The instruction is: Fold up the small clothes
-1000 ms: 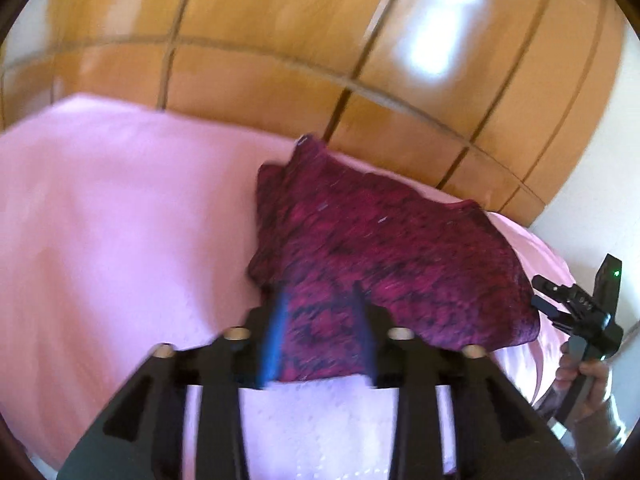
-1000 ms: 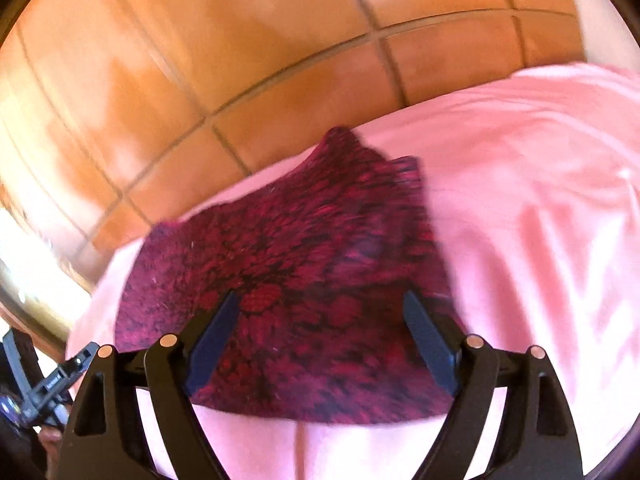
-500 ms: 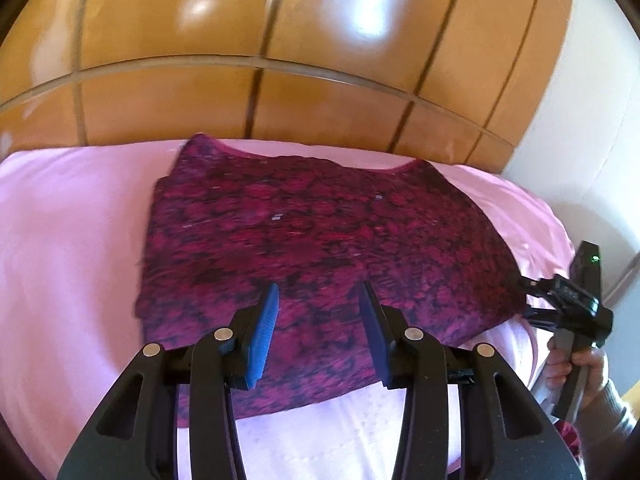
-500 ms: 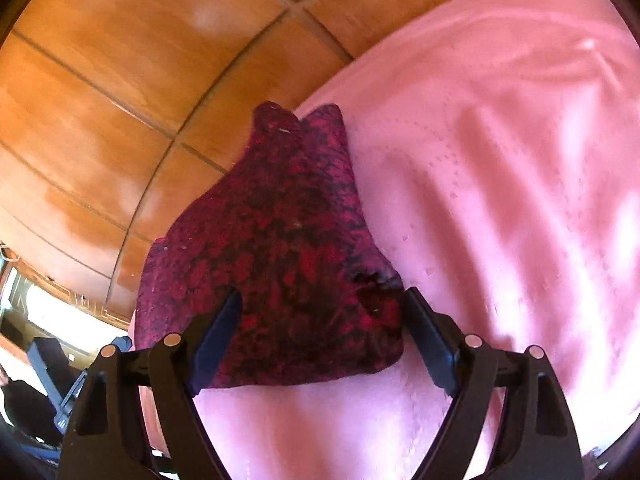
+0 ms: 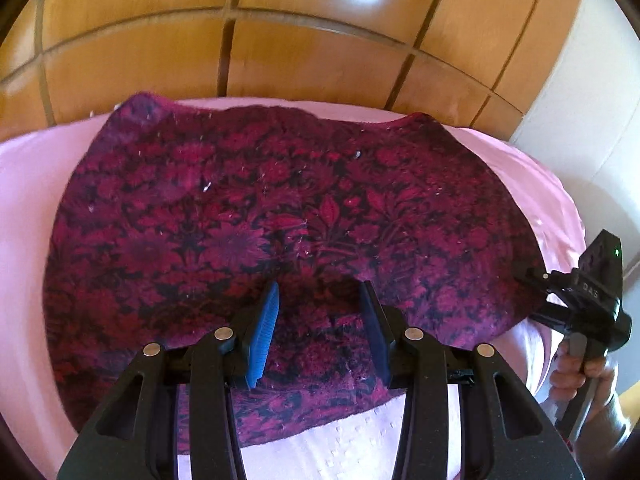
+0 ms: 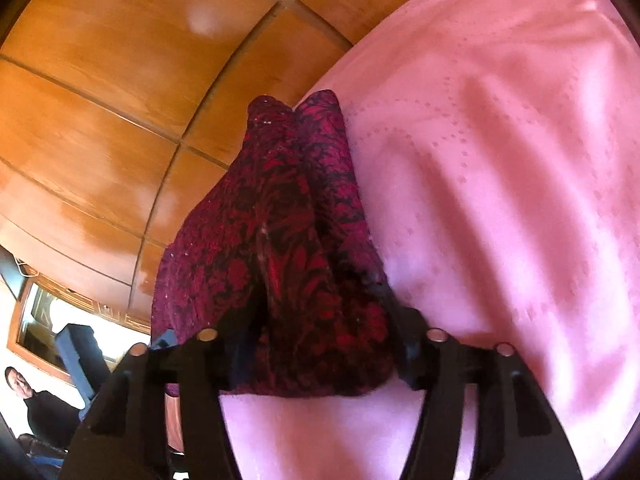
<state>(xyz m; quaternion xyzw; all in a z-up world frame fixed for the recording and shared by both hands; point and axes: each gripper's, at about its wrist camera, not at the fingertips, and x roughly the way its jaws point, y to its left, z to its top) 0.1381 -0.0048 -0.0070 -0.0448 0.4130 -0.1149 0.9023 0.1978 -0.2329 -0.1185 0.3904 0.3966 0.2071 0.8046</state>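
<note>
Crimson floral cloth [image 5: 280,216] lies flat on the bed [image 5: 24,208] so each tongs can take an edge: left tongs [image 5: 318,312] gape above it, right tongs [image 6: 320,320] have just been closing on a bunched corner.

White letters "DAS" — on the right gripper [image 5: 532,278] (partly cut off).

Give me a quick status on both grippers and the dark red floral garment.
Left gripper open over the dark red floral garment. Right gripper just closing around its bunched edge. Garment flat on pink bedspread; nothing in the way.
</note>
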